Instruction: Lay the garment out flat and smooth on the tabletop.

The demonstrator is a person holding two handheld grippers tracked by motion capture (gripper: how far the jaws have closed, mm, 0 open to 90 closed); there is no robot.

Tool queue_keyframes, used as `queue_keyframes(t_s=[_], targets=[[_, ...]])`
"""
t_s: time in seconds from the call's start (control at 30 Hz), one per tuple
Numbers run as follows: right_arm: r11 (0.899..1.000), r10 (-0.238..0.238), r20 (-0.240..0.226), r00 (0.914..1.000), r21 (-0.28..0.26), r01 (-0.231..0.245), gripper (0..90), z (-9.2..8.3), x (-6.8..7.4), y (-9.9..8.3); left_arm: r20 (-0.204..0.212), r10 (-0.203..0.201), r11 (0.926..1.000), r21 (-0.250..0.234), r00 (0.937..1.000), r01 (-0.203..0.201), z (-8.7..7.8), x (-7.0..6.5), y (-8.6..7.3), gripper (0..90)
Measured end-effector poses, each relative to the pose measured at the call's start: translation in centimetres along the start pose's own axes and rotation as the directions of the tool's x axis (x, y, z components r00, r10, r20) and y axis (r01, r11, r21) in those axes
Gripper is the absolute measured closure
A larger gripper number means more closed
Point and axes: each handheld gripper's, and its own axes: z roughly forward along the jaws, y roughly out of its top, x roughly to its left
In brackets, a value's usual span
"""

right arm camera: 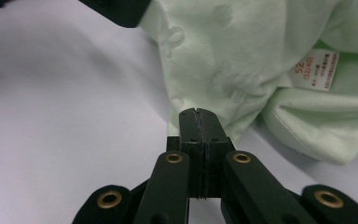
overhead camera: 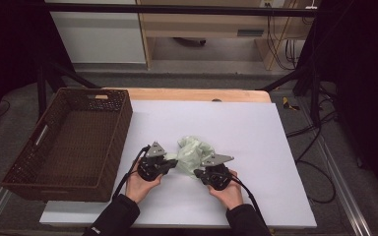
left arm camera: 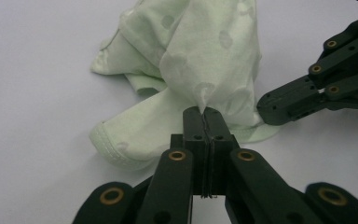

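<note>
A pale green baby garment (overhead camera: 193, 153) with embossed dots lies crumpled on the white sheet (overhead camera: 236, 123), between the two hand-held grippers. My left gripper (overhead camera: 172, 160) is shut on a raised peak of the garment (left arm camera: 205, 56), and the fabric tents up from its tips (left arm camera: 204, 111). My right gripper (overhead camera: 200, 172) comes in from the other side with its jaws shut, pinching the garment's lower edge (right arm camera: 242, 60) at the tips (right arm camera: 196, 112). A white size label (right arm camera: 318, 70) shows on the cloth. The right gripper's tip (left arm camera: 264, 106) also touches the hem in the left gripper view.
A dark brown wicker basket (overhead camera: 123, 118) stands at the table's left side, close to my left hand. The white sheet reaches past the garment to the back and right. A bare wooden table edge (overhead camera: 197, 94) runs along the far side.
</note>
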Motion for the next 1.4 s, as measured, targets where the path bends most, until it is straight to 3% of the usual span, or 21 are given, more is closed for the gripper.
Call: queue_keyframes(t_s=[0.27, 0.43, 0.67, 0.77, 0.83, 0.97, 1.03, 1.1, 1.2, 1.23, 1.27, 1.33, 1.4], targets=[[0.997, -0.043, -0.080, 0.9959, -0.060, 0.038, 90.0, -3.0, 1.2, 1.2, 0.012, -0.018, 0.9998, -0.007, 0.9998, 0.018, -1.7, 0.1, 0.6, 89.1], [0.996, -0.066, -0.142, 0.9877, -0.065, 0.057, 90.0, -4.0, 2.6, 1.3, 0.025, -0.021, 0.9991, 0.038, 0.9995, 0.020, -2.7, -0.4, 0.5, 89.0], [0.997, -0.078, -0.233, 0.9695, -0.036, 0.071, 90.0, -3.7, 4.8, 0.9, 0.024, -0.017, 0.9942, 0.107, 0.9996, 0.014, -4.4, -1.4, -0.8, 89.0], [0.997, -0.080, -0.245, 0.9662, -0.013, 0.080, 90.0, -3.3, 5.2, 0.6, 0.009, 0.004, 0.9916, 0.130, 1.0000, -0.005, -4.9, -1.9, -1.6, 89.0], [0.997, -0.074, -0.242, 0.9675, 0.007, 0.078, 89.4, -2.8, 5.2, 0.3, 0.016, -0.007, 0.9923, 0.123, 0.9999, 0.005, -4.8, -1.8, -2.3, 89.0], [0.998, -0.047, -0.220, 0.9743, 0.027, 0.054, 71.5, -2.3, 4.6, 0.0, 0.007, -0.019, 0.9879, 0.154, 0.9998, 0.018, -4.0, -1.3, -3.4, 89.0], [0.998, -0.052, -0.179, 0.9825, 0.013, 0.055, 62.7, -2.6, 3.9, 0.1, 0.014, -0.034, 0.9856, 0.166, 0.9993, 0.031, -3.7, -1.0, -3.7, 88.9], [0.999, -0.028, -0.130, 0.9911, -0.020, 0.025, 55.7, -3.1, 2.8, 0.3, 0.011, -0.039, 0.9862, 0.162, 0.9992, 0.036, -3.7, -0.9, -3.7, 88.8], [0.997, 0.023, -0.002, 0.9997, -0.070, -0.023, 46.6, -4.0, 0.5, 0.2, 0.008, -0.029, 0.9877, 0.154, 0.9995, 0.028, -3.7, -0.8, -3.8, 88.8], [0.996, 0.032, 0.035, 0.9989, -0.079, -0.029, 44.6, -4.1, 0.0, 0.1, 0.008, -0.027, 0.9883, 0.150, 0.9996, 0.026, -3.6, -0.9, -3.8, 88.8], [0.995, 0.054, 0.089, 0.9946, -0.084, -0.046, 44.0, -4.2, -0.8, -0.1, 0.009, -0.027, 0.9884, 0.150, 0.9996, 0.025, -3.6, -0.9, -3.8, 88.8], [0.995, 0.077, 0.155, 0.9850, -0.081, -0.065, 43.7, -4.1, -1.9, -0.4, 0.010, -0.024, 0.9889, 0.147, 0.9997, 0.022, -3.5, -0.9, -3.9, 88.8], [0.994, 0.089, 0.177, 0.9802, -0.073, -0.077, 44.8, -3.7, -2.5, -0.7, 0.012, -0.019, 0.9895, 0.143, 0.9997, 0.018, -3.4, -0.9, -3.8, 88.8]])
